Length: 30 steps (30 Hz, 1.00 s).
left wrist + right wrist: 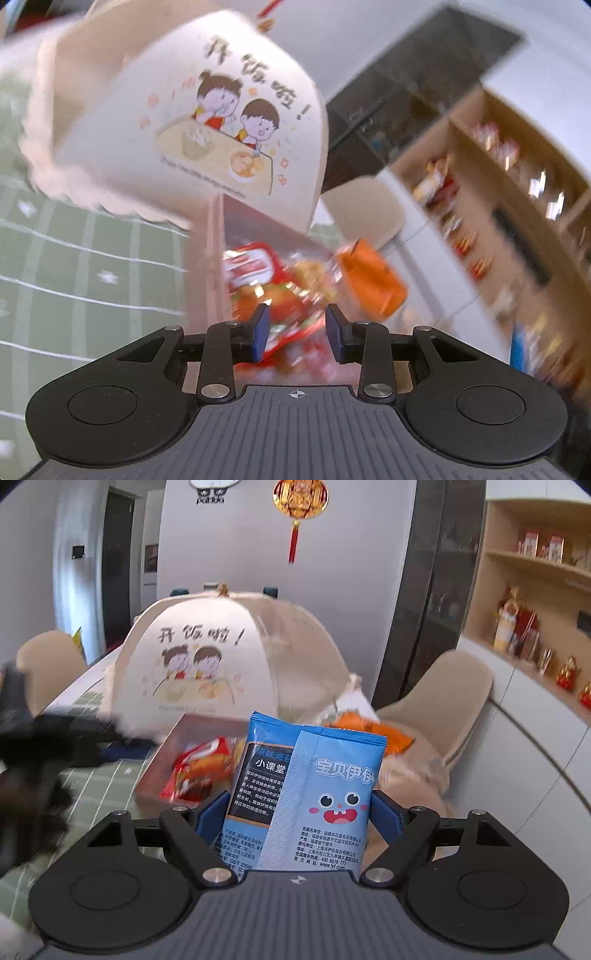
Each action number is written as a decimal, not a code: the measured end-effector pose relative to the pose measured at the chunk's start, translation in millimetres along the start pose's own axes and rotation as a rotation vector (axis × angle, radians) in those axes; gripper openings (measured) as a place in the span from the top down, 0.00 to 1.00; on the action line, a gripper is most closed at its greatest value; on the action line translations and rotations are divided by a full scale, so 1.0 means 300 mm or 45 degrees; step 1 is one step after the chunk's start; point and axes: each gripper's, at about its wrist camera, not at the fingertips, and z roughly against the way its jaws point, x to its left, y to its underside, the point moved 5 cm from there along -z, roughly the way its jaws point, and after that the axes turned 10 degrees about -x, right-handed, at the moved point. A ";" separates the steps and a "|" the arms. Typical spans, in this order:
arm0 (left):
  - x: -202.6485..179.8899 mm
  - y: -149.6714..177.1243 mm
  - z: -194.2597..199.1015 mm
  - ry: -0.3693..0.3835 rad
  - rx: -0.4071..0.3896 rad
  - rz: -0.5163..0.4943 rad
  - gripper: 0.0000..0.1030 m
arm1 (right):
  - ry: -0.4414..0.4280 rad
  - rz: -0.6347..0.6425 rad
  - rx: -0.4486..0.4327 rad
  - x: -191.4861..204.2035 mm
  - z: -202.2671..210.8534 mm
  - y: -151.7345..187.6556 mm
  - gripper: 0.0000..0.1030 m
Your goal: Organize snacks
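Observation:
My right gripper point(299, 801) is shut on a blue snack packet point(325, 794) with a cartoon face, held upright by its side edges above the table. Behind it, a shallow pink box point(162, 760) holds red snack packets point(199, 764), and an orange packet point(369, 731) lies at the box's right side. In the left wrist view, my left gripper point(297, 310) hovers low over the same pink box point(207, 266). Its blue pads stand apart, with a red packet point(255, 266) lying just beyond them and not pressed. The orange packet point(369, 280) sits to the right.
A cream dome food cover point(199, 657) with a cartoon print stands behind the box on the green checked tablecloth point(103, 786). A beige chair point(436, 701) is at the right, with wall shelves point(535, 572) beyond. A dark blurred shape point(22, 746) fills the left edge.

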 end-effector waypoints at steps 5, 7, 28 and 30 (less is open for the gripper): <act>-0.030 0.130 0.141 -0.059 0.146 -0.220 0.64 | -0.042 0.037 -0.146 0.117 -0.182 -0.054 0.20; -0.027 0.190 0.172 -0.080 0.208 -0.241 0.64 | -0.021 0.028 -0.317 0.172 -0.257 -0.052 0.16; 0.020 0.390 0.200 -0.370 0.239 -0.488 0.65 | -0.033 -0.131 0.008 0.184 -0.197 0.310 0.18; 0.013 0.404 0.199 -0.402 0.203 -0.548 0.65 | -0.036 -0.141 0.089 0.207 -0.171 0.394 0.18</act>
